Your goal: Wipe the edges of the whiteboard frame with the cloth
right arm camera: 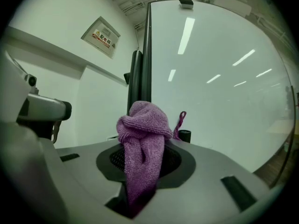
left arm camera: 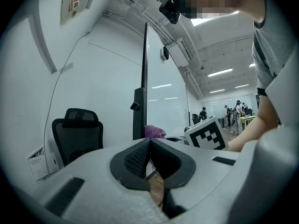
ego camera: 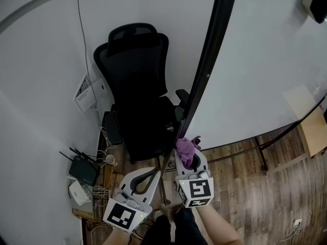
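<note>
The whiteboard's black frame edge [ego camera: 207, 70] runs from the top of the head view down to the grippers, with the white board surface [ego camera: 255, 60] to its right. My right gripper [ego camera: 189, 156] is shut on a purple cloth [ego camera: 185, 148], which sits against the lower end of the frame. In the right gripper view the bunched cloth [right arm camera: 142, 125] stands up between the jaws in front of the frame [right arm camera: 147, 55]. My left gripper [ego camera: 155, 172] is just left of the frame, shut, with nothing in it. The left gripper view shows the frame [left arm camera: 145, 78] and the cloth [left arm camera: 154, 131] beyond.
A black office chair [ego camera: 135, 86] stands against the white wall, left of the frame. A router [ego camera: 83, 170], a white box and cables lie on the floor at lower left. The board's stand leg [ego camera: 263, 157] crosses the wooden floor at right. Several people stand far off [left arm camera: 236, 111].
</note>
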A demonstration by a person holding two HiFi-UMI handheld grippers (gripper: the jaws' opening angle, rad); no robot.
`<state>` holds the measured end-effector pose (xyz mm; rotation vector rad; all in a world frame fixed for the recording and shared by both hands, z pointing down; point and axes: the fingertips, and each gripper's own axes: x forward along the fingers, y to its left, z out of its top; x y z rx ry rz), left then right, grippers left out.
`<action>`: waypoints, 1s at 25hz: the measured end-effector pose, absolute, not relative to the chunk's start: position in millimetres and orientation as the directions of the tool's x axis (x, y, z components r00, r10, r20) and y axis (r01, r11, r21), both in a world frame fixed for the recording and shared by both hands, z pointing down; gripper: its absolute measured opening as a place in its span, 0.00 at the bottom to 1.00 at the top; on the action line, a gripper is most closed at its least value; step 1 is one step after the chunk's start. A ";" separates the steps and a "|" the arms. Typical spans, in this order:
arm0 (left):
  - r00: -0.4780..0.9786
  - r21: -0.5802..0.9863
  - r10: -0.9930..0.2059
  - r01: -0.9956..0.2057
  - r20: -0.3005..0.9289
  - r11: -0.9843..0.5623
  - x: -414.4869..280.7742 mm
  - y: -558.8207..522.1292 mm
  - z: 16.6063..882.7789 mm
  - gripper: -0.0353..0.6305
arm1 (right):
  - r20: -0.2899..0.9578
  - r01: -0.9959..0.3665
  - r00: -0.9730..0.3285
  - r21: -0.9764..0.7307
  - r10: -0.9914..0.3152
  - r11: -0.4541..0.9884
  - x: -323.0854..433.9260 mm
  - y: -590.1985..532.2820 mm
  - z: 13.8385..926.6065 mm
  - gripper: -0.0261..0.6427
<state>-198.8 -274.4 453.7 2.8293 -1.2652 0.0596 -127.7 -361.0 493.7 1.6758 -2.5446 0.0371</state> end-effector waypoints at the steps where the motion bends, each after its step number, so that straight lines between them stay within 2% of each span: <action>1: 0.666 0.022 -0.744 -0.745 0.053 -0.666 -198.7 -274.6 454.5 0.08 | 0.097 -0.918 -0.390 0.034 -0.916 0.395 -127.4 -361.1 497.2 0.19; 7: 0.664 0.025 -0.745 -0.747 0.064 -0.664 -198.5 -276.4 459.8 0.08 | 0.096 -0.918 -0.388 0.049 -0.917 0.393 -127.4 -361.7 503.4 0.19; 14: 0.662 0.023 -0.746 -0.749 0.071 -0.662 -198.6 -276.1 461.4 0.08 | 0.189 -0.924 -0.378 -0.014 -0.906 0.382 -127.0 -362.1 539.2 0.19; 25: 0.649 0.017 -0.755 -0.759 0.093 -0.651 -205.4 -275.1 469.7 0.08 | 0.226 -0.928 -0.368 -0.025 -0.902 0.372 -127.3 -362.6 566.7 0.19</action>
